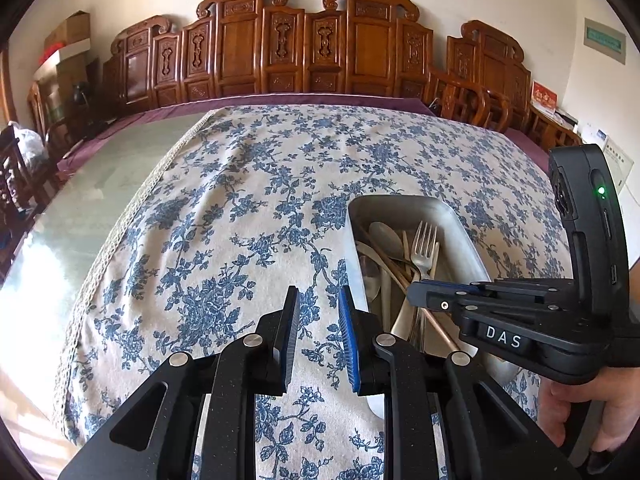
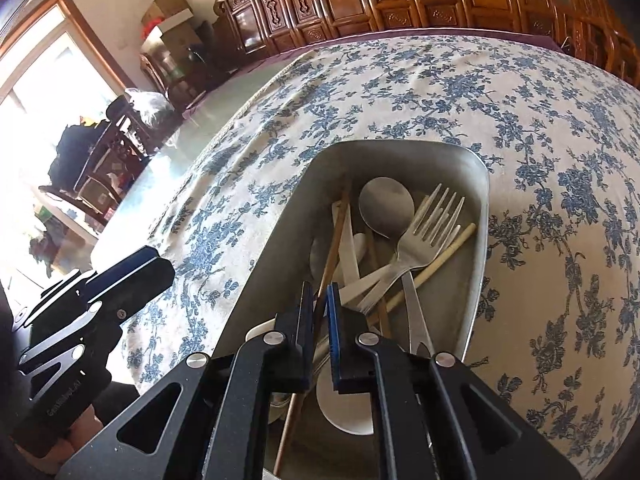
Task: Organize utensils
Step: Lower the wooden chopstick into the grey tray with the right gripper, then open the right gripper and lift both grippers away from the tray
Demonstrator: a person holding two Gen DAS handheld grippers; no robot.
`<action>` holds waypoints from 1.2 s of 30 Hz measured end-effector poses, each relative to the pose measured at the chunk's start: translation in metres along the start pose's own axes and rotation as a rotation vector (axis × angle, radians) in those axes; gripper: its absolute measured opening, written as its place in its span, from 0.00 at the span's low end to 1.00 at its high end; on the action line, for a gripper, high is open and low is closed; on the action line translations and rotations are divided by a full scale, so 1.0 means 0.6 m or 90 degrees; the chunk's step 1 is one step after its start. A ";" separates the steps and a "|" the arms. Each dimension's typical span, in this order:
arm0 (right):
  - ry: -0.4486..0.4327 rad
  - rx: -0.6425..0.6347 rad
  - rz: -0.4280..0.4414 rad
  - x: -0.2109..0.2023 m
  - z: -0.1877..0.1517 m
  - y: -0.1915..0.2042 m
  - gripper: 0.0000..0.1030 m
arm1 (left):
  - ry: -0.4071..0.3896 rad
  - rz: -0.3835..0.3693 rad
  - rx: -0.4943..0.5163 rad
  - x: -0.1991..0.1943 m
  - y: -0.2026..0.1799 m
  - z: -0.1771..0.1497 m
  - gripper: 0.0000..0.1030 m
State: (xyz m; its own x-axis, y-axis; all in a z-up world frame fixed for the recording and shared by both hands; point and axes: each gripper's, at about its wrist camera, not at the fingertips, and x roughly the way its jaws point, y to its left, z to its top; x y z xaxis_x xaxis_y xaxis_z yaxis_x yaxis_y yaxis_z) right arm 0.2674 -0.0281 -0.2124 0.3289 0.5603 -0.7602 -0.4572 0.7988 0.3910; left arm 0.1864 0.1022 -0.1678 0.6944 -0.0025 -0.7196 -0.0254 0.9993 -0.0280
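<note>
Utensils lie jumbled in a dull metal tray (image 2: 478, 216) with rounded corners, which sits on the blue-flowered tablecloth (image 1: 240, 208) toward its right edge. A matte steel spoon (image 2: 386, 204) with a round bowl and a four-tined metal fork (image 2: 430, 232) lie on top, crossed by a pale chopstick (image 2: 436, 260) and white plastic handles. The right gripper (image 2: 320, 304), black with blue ribbed pads, reaches into the tray, its jaws narrowed around a slim brown wooden chopstick (image 2: 340, 232). The left gripper (image 1: 319, 308) hovers over the cloth just left of the tray, its jaws parted and holding nothing. Carved wooden chairs (image 1: 280, 48) line the wall behind the table.
</note>
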 end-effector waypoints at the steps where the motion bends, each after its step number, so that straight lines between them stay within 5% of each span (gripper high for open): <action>1: 0.001 0.001 0.000 0.001 0.000 -0.001 0.09 | 0.000 0.000 0.000 0.000 0.000 -0.001 0.18; 20: -0.040 -0.036 -0.021 -0.040 -0.008 -0.018 0.10 | -0.005 -0.003 0.009 -0.002 -0.011 -0.001 0.18; 32: -0.119 -0.055 -0.093 -0.185 -0.061 -0.048 0.10 | -0.020 -0.026 0.034 -0.047 -0.064 0.003 0.21; 36: -0.162 -0.054 -0.136 -0.248 -0.083 -0.051 0.39 | -0.031 -0.041 0.042 -0.074 -0.093 0.001 0.37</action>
State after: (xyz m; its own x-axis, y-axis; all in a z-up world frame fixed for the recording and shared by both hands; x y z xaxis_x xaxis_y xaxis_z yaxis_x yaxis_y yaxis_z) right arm 0.1913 -0.1467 -0.1373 0.6149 0.4275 -0.6627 -0.4194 0.8889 0.1842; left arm 0.1577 0.0468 -0.1340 0.7268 -0.0665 -0.6837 0.0668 0.9974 -0.0260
